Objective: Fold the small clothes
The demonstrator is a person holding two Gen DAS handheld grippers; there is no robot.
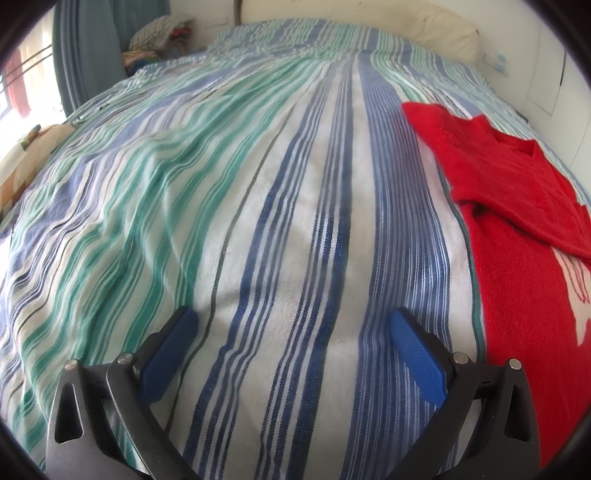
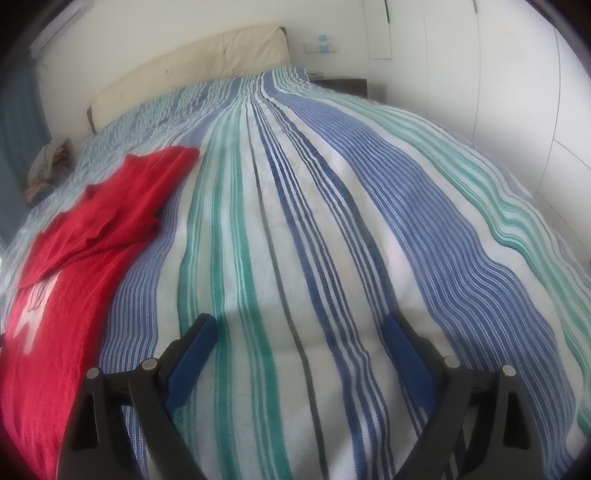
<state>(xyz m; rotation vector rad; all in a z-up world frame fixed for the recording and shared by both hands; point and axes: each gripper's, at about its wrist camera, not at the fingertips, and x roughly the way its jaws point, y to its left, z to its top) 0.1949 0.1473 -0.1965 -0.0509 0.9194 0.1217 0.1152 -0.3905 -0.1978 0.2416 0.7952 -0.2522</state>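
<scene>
The red sweater [image 1: 517,236] lay on the striped bedspread [image 1: 277,206], at about three o'clock in the left wrist view and at nine o'clock in the right wrist view [image 2: 74,266], so it sat between the two tools. Both sleeves appeared folded in across the chest, one overlapping the body above a white motif. That suggested the first folds were made, while the body lay long and unfolded; folding it in half seemed to be what was left. The left claw [image 1: 295,336] hung spread wide and empty over bare bedspread, just beside the sweater's edge. The right claw [image 2: 299,339] was likewise released, gripping nothing, near the garment's other side. A pile of other cloth [image 1: 159,35] sat at eleven o'clock beyond the bed.
</scene>
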